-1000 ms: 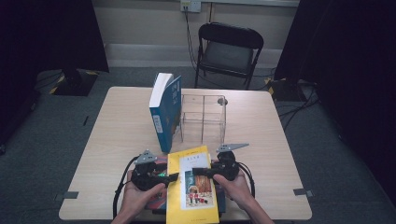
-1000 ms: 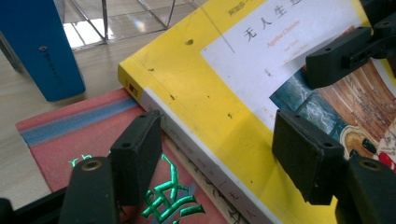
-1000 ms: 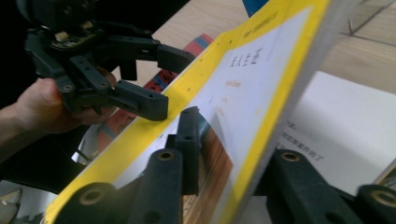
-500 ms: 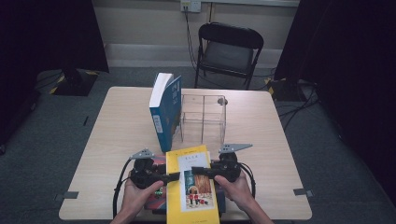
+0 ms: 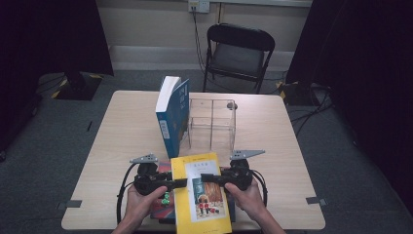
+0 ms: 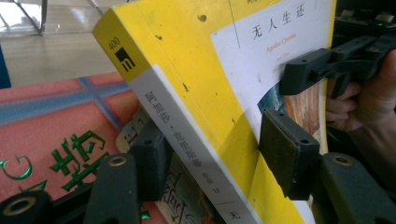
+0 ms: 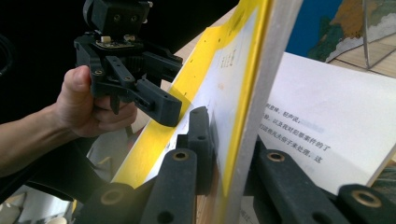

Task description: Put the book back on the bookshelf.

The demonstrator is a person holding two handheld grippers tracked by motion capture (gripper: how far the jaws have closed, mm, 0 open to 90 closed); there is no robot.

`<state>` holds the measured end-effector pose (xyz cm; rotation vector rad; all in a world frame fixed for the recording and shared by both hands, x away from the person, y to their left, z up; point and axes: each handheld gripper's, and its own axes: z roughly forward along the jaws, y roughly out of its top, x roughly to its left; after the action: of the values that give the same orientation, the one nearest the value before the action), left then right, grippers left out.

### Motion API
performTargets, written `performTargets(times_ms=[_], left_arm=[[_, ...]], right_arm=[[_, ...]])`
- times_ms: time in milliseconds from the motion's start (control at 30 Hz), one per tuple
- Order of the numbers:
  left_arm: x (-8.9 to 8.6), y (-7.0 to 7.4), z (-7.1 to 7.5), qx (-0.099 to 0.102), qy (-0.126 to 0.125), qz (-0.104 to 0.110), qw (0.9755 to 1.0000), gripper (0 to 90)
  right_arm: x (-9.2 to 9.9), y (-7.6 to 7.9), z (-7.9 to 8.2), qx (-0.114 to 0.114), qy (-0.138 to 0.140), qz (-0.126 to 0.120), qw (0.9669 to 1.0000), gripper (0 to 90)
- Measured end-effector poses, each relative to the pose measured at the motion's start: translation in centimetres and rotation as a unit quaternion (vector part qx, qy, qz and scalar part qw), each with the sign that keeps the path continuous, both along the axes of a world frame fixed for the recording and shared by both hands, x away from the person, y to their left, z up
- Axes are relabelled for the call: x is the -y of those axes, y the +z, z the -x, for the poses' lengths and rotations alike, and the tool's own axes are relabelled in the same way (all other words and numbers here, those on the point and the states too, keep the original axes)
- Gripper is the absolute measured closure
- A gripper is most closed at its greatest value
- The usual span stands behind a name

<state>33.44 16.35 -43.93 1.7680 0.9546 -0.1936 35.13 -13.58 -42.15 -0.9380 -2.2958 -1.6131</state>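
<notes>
**Two grippers clamping a yellow book at the table's near edge**

The left gripper [image 5: 178,183] is reaching level toward the middle. Its jaws have just been closing and are straddling the spine edge of the yellow book [image 5: 202,195], one pad on the glossy cover, one beneath. The paperback is lying raised above a red book [image 6: 51,135] with green lettering. The right gripper [image 5: 207,178] is facing the left one, its jaws pinched tight on the yellow cover's opposite edge. Farther back, a blue book [image 5: 173,117] is standing upright against a clear box [image 5: 212,124] with dividers, its compartments holding nothing visible.
</notes>
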Motion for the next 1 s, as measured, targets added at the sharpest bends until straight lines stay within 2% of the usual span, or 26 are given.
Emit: performTargets(times_ms=[100,167,200,300,400,500,667,767,833,867,1000], left_arm=[[0.3,0.1,0.1,0.004,-0.017,0.017,0.9997,51.1],[0.8,0.5,0.4,0.013,-0.014,0.001,0.9998,51.7],[0.9,0.6,0.4,0.015,-0.015,-0.001,0.9998,51.2],[0.7,1.0,0.2,0.015,-0.018,0.007,0.9997,55.8],[0.7,1.9,0.1,0.029,-0.019,-0.001,0.9994,59.7],[0.5,2.8,0.0,0.043,-0.016,0.001,0.9989,62.9],[0.2,4.2,-0.5,0.059,-0.008,0.004,0.9982,65.2],[0.2,5.7,-0.6,0.091,-0.003,-0.012,0.9958,65.3],[0.4,6.8,-0.7,0.119,0.005,-0.026,0.9926,65.0],[0.3,7.3,-0.8,0.129,0.007,-0.027,0.9912,65.3],[0.0,9.1,-1.2,0.157,0.012,-0.007,0.9875,70.9]], right_arm=[[-0.1,0.1,0.0,-0.001,0.0,0.003,1.0,82.0],[-0.2,0.2,0.0,-0.003,0.003,-0.003,1.0,81.9],[-0.3,0.3,0.1,0.002,0.002,0.003,1.0,81.7],[-0.2,0.5,0.2,0.006,-0.002,0.005,1.0,81.6],[-0.3,0.9,0.2,0.012,-0.009,0.008,0.9999,81.2],[-0.3,1.5,0.1,0.017,-0.015,0.002,0.9997,80.9],[-0.7,3.0,-0.1,0.04,-0.022,0.004,0.9989,81.0],[-0.9,3.9,-0.4,0.052,-0.028,-0.004,0.9983,81.5],[-1.0,4.7,-0.5,0.062,-0.034,-0.01,0.9975,82.7],[-1.1,5.2,-0.6,0.069,-0.037,-0.012,0.9969,83.4],[-1.2,7.0,-0.9,0.094,-0.043,-0.026,0.9943,84.5]])
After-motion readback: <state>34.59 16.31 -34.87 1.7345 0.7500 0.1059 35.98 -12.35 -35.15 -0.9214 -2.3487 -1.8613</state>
